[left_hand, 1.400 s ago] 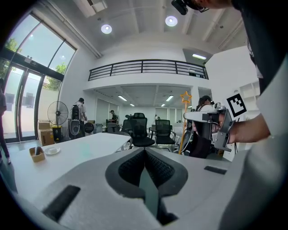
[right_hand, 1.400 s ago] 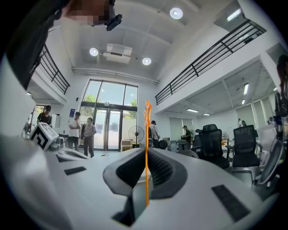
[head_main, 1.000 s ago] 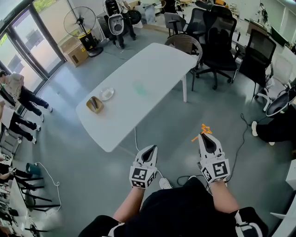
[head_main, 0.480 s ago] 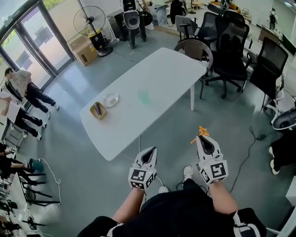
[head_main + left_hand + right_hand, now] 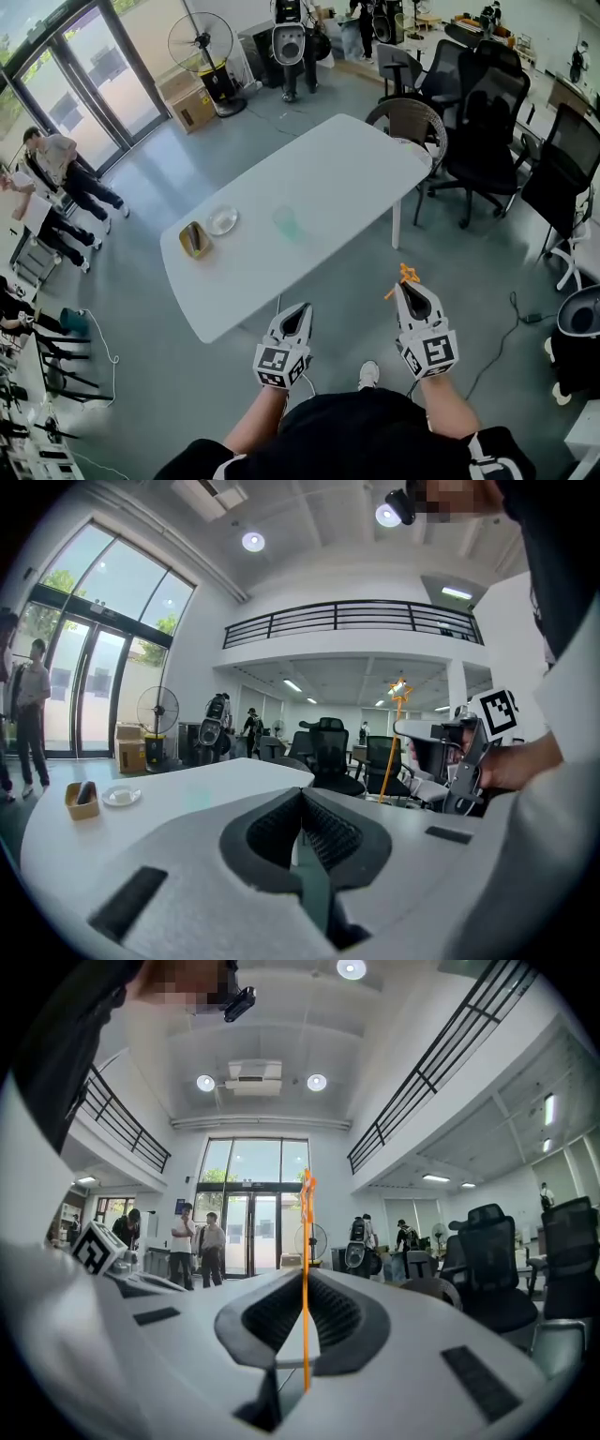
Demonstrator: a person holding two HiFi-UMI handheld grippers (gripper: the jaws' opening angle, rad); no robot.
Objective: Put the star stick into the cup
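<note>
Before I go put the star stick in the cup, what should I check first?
1. Star stick gripped: ok. The right gripper has its jaws shut on it, and the star end points up and out.
2. Left gripper free to help: ok. Its jaws are together with nothing between them.
3. Cup easy to get at: ok. It stands on the white table, apart from the plate and the small box.
4. Close enough to the cup: not ok. Both grippers hang over the floor, short of the table's edge.
5. Cup empty inside: cannot tell. It is too small in the head view.
</note>
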